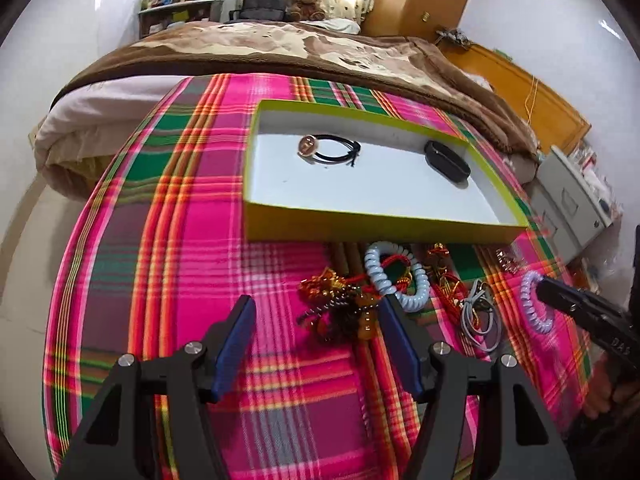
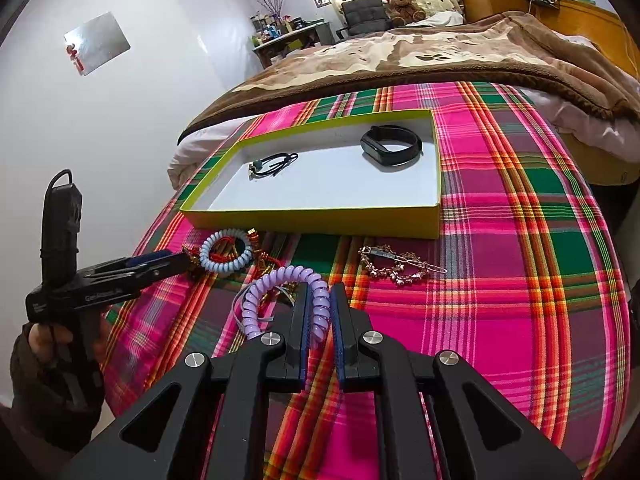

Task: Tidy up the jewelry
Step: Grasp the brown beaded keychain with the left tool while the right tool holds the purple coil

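Your right gripper point(image 2: 322, 308) clenches its fingers on a lilac plastic spiral hair tie point(image 2: 276, 280) above the plaid-covered bed point(image 2: 500, 280); your left gripper point(image 1: 316, 320) hangs released over tangled red-and-gold trinkets point(image 1: 340, 300).

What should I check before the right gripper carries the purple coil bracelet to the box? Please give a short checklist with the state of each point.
1. Right gripper jaws closed on the purple coil bracelet: ok.
2. Bracelet free of the grey cord beside it: cannot tell.
3. Green box open, with bare floor between the black cord bracelet and the black band: ok.
4. Left gripper jaws open, holding nothing: ok.
5. Left gripper out of the path to the box: ok; it is off to the side, by the blue coil bracelet.
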Available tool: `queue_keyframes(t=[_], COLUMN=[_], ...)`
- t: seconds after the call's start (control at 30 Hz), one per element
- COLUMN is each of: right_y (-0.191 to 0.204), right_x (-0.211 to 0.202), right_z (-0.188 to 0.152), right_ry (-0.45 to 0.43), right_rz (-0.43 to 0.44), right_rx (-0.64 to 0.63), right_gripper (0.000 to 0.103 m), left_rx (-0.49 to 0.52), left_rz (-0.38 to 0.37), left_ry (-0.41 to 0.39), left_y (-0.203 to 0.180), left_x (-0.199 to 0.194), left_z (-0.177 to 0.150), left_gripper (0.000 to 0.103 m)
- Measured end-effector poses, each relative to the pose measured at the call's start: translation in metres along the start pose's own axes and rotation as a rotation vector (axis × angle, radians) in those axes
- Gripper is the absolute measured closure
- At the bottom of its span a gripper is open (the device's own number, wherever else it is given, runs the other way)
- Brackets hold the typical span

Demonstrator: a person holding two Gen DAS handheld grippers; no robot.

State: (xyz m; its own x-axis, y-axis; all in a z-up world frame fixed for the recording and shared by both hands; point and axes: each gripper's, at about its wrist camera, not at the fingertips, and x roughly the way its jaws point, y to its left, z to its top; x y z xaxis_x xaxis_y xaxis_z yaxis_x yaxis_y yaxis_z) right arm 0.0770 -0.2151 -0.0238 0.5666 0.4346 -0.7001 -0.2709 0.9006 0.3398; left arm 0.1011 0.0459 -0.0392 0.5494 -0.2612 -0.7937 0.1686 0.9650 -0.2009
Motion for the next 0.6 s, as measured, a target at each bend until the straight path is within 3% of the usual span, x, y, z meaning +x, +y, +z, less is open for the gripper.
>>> queue_keyframes(t=[0.1, 0.3, 0.37, 0.6], right_y=[-0.001, 0.001, 0.001, 0.001], right_x=[0.000, 0.001, 0.002, 0.000], right_z=[0.001, 0.002, 0.003, 0.005], right_ry=[-0.004, -0.006, -0.007, -0.019], right_rz=[0.004, 0.008, 0.010, 0.002], right_rx=[0.007, 0.007, 0.008, 0.010], right_gripper=[0.093, 0.093, 0.093, 0.093], left_rx=[0.007, 0.023, 0.023, 0.031], left_rz=[-0.008, -0.004, -0.023, -0.016], left_ry=[0.014, 0.014, 0.014, 0.005], left_y=[-0.006, -0.010, -0.011, -0.012], left_x=[0.005, 0.004, 0.003, -0.004], left_z=[0.000, -0.002, -0.002, -0.005], left_gripper=[0.038, 0.060, 0.073, 0.075])
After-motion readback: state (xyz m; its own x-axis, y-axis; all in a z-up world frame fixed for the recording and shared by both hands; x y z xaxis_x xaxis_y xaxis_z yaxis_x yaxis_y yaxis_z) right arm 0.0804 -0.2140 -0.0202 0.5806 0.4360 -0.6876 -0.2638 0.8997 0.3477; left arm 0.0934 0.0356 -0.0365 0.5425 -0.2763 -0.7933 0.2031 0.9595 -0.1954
